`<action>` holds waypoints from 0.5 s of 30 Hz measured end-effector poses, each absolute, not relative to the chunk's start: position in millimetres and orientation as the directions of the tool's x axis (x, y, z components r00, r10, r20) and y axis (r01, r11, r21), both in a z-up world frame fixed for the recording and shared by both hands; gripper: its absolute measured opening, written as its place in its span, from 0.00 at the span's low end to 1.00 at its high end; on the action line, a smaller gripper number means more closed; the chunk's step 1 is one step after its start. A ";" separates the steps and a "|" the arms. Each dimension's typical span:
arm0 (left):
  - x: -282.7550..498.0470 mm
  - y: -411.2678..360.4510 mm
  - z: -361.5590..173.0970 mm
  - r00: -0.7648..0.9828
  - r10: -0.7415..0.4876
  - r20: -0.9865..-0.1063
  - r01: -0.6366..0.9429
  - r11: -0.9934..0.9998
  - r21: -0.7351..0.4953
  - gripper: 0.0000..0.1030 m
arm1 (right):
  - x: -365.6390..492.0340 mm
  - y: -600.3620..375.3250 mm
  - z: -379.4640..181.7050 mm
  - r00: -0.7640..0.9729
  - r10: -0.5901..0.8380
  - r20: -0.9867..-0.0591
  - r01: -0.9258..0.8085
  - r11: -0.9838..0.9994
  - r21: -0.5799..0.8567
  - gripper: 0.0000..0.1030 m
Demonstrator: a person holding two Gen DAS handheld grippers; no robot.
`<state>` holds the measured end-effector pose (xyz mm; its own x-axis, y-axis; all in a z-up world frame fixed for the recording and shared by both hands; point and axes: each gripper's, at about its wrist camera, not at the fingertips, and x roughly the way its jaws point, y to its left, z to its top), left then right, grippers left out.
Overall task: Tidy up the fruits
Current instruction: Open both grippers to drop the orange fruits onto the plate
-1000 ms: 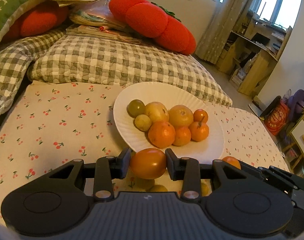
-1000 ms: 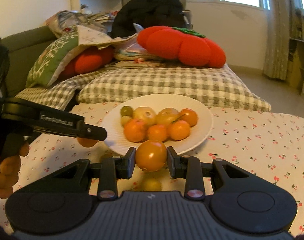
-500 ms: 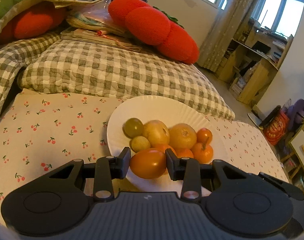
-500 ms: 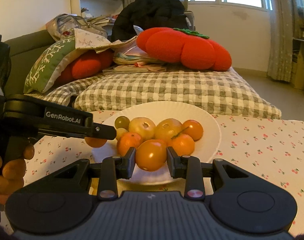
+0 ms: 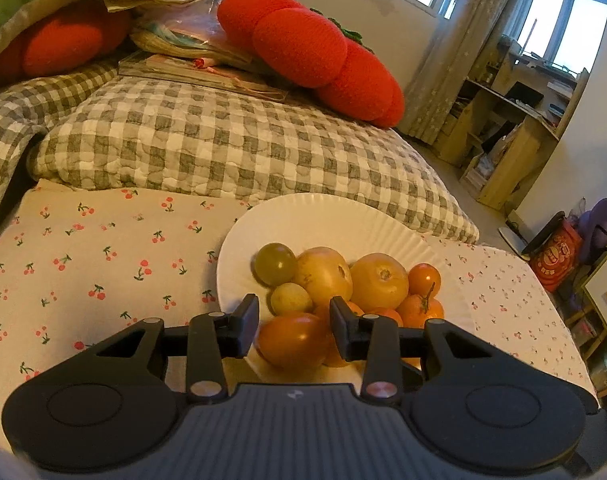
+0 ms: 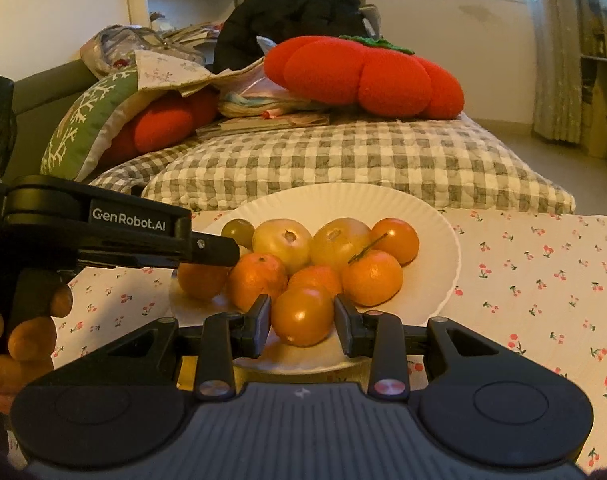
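A white paper plate on the cherry-print cloth holds a pile of fruit: a green one, yellow ones and several oranges. My left gripper has its fingers slightly parted around an orange tomato that sits low on the plate's near side; small gaps show at both pads. My right gripper likewise has parted fingers beside an orange tomato at the plate's front. The left gripper also shows in the right wrist view, over the plate's left edge.
A grey checked quilt lies behind the plate, with a red pumpkin cushion and books on it. A green pillow is at the far left. Shelves and a desk stand to the right, off the bed.
Both grippers moved forward over the plate with their tomatoes. Their fingers have now parted slightly, and both tomatoes have dropped lower among the fruit.
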<state>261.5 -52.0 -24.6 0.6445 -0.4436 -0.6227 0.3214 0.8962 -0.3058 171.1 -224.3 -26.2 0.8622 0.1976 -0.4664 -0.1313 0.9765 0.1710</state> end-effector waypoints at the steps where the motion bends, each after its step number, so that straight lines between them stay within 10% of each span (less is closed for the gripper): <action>1: 261.4 -51.6 -23.9 0.644 -0.444 -0.623 0.324 0.896 -0.304 0.36 | 170.7 -224.7 -25.4 0.864 0.198 -0.464 -0.129 0.976 0.176 0.32; 15: 234.9 -30.2 -4.0 0.656 -0.416 -0.629 0.299 0.909 -0.289 0.38 | 137.0 -246.3 -12.9 0.877 0.192 -0.440 -0.078 0.961 0.265 0.37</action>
